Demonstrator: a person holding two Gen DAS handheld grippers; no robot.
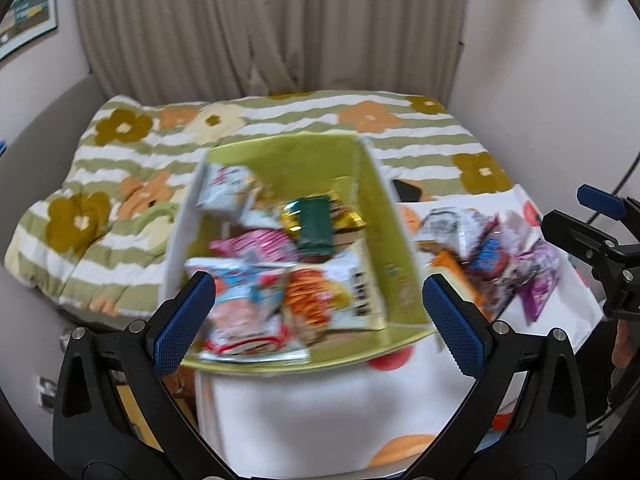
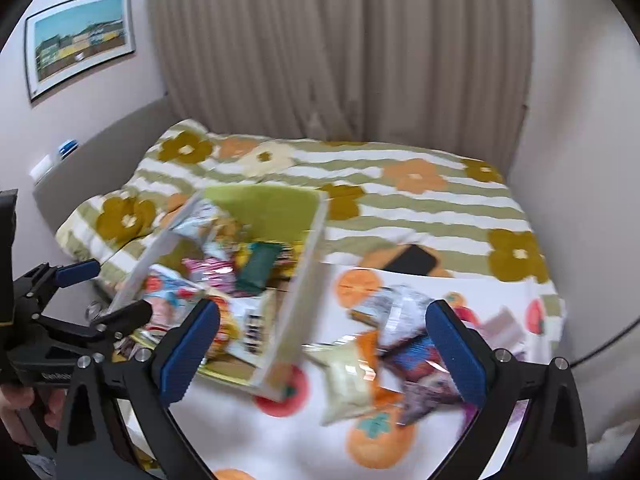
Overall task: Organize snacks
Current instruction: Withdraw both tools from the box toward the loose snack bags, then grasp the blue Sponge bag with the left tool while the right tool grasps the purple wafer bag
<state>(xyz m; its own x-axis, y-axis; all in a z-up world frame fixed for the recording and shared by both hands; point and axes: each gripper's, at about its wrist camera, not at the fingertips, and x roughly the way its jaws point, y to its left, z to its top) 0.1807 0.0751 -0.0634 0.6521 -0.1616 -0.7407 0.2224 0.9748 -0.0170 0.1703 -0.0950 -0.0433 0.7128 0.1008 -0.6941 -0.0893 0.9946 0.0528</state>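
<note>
The loose snacks [image 2: 404, 356] lie in a heap on the white cloth [image 2: 224, 432] just right of the box [image 1: 384, 220], apart from it. They look like small crinkly packets: light, soft, slick film that will slide and crumple, contents likely crushable. Best taken by a sealed edge or across the flat middle, one at a time, with a gentle squeeze. The pale green packet [image 2: 348, 384] at the near edge of the heap sits clear of the others and seems the easiest first pick.

The box is green inside and already holds several packets, a dark green bar [image 1: 316, 224] among them, with room left toward its far wall.

The right gripper [image 2: 324, 356] hovers over the heap, fingers spread wide, holding nothing. The left gripper [image 1: 318, 320] hangs at the box's near edge, fingers likewise spread and empty.

Beyond the box lies a flowered quilt [image 1: 100, 168]; a dark phone [image 2: 412, 260] rests on it behind the heap. Both views are blurred
</note>
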